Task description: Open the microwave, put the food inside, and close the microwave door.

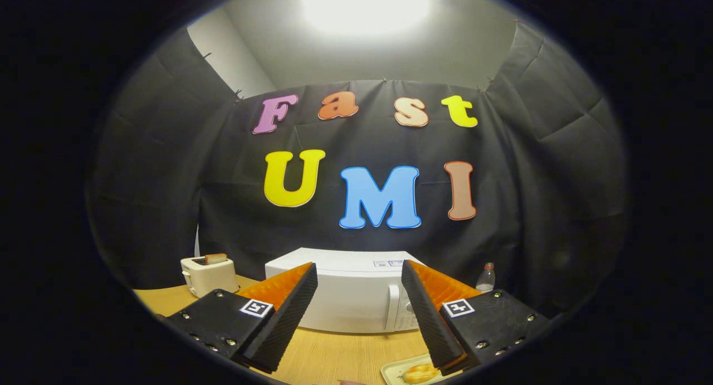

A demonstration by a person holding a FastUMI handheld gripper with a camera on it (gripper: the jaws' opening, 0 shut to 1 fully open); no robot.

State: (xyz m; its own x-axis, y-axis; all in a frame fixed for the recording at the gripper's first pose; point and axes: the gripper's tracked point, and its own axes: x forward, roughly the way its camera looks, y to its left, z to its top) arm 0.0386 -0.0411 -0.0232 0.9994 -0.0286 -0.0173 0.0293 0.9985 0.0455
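Claw [359,296] wide, holding nothing; tray [392,370] holds food [419,373]; microwave [348,296] door closed beyond.

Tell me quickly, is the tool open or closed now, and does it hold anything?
Tool: open, holding nothing; its fingers spread apart in front of the closed microwave.

We count one microwave [345,296], one toaster [209,275], one bottle [486,278], one tray [395,371] and one food piece [419,373].
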